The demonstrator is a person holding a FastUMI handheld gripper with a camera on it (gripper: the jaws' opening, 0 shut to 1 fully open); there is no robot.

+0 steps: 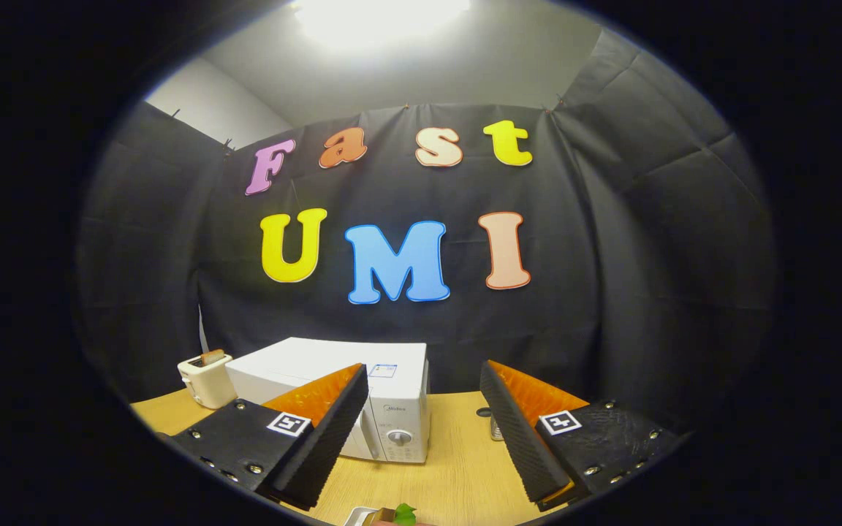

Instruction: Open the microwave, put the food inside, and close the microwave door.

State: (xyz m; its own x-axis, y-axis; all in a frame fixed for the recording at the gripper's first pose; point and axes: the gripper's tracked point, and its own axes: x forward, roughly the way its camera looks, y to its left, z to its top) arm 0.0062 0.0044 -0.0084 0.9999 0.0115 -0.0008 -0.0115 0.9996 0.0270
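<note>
Gripper (421, 431) fingers spread apart, nothing clamped. One microwave (362, 398) lower centre, door shut; one toaster (205, 376) lower left; food (392, 516) bottom centre.

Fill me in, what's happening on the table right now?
The hand-held gripper hangs open over the wooden table, holding nothing. The white microwave stands beyond its fingers with the door shut, a toaster beside it. The food, with a green bit on it, lies just below the fingers, not yet picked up.
</note>
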